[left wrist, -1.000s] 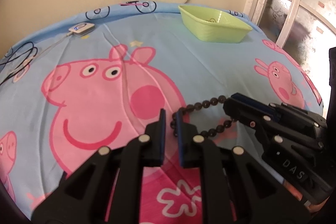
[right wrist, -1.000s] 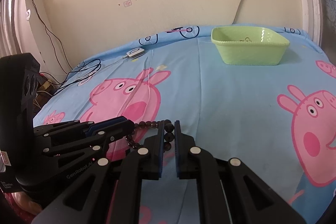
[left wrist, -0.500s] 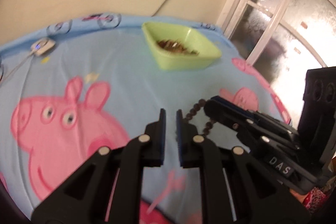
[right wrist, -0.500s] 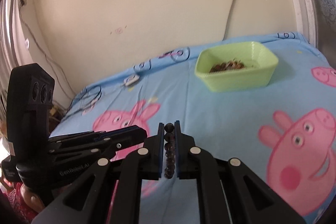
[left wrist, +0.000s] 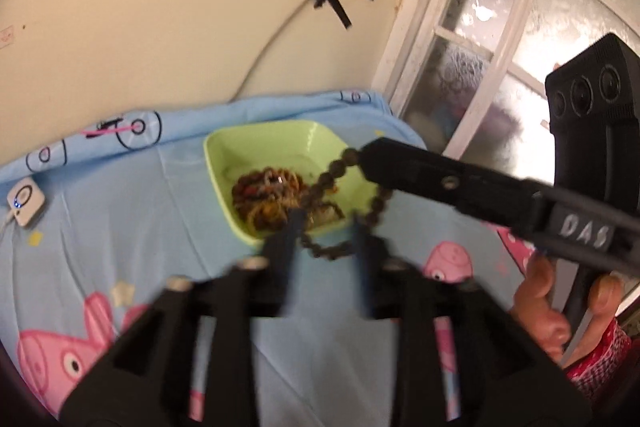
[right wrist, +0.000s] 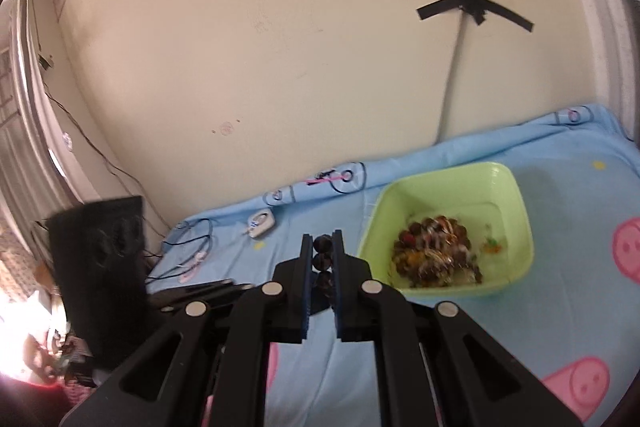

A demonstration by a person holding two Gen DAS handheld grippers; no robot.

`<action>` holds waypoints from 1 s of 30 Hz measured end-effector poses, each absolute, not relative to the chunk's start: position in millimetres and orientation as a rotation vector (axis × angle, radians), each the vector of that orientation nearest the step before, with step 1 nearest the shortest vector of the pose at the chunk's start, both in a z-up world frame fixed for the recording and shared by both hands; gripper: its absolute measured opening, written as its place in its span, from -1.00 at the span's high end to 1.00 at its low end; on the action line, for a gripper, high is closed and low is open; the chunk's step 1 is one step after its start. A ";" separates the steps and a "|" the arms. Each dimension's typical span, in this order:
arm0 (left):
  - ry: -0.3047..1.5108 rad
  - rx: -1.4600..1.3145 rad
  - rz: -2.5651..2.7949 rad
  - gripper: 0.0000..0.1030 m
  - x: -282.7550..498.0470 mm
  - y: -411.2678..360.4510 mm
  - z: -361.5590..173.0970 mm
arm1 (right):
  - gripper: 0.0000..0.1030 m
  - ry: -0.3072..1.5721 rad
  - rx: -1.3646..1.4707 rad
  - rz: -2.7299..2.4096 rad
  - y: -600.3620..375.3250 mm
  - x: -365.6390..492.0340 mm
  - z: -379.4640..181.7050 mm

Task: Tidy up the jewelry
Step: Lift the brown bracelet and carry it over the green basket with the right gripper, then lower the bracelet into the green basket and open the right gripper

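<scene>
Right tool is pinching the bead string, hanging it over the green bowl far on the bed. Left tool has just been opening; beads are hanging loose between its jaws.

jewelry in bowl (on bedsheet)

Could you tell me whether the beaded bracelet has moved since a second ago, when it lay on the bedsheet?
Yes. The beaded bracelet is lifted off the bedsheet toward the green bowl, hanging from the right gripper.
</scene>
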State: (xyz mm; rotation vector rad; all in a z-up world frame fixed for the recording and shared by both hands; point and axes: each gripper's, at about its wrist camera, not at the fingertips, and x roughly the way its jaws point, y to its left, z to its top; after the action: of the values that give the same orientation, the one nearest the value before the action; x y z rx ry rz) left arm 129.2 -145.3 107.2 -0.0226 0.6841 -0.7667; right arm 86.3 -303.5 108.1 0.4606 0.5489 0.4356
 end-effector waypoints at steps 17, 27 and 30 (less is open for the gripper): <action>0.511 -0.027 -0.908 0.83 110.5 -132.7 135.6 | 1.00 0.527 0.360 0.587 -302.6 68.7 158.6; 0.594 0.026 -0.816 0.83 188.5 -167.4 131.3 | 1.00 0.572 0.444 0.449 -339.6 141.4 109.7; 0.616 0.048 -0.805 0.83 213.1 -184.3 125.3 | 1.00 0.597 0.469 0.414 -351.7 167.9 92.1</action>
State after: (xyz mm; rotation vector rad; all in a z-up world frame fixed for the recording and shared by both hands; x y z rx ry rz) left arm 213.1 -184.3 125.3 0.0480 0.6161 -0.8046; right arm 167.9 -351.7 92.1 0.4686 0.5967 0.4142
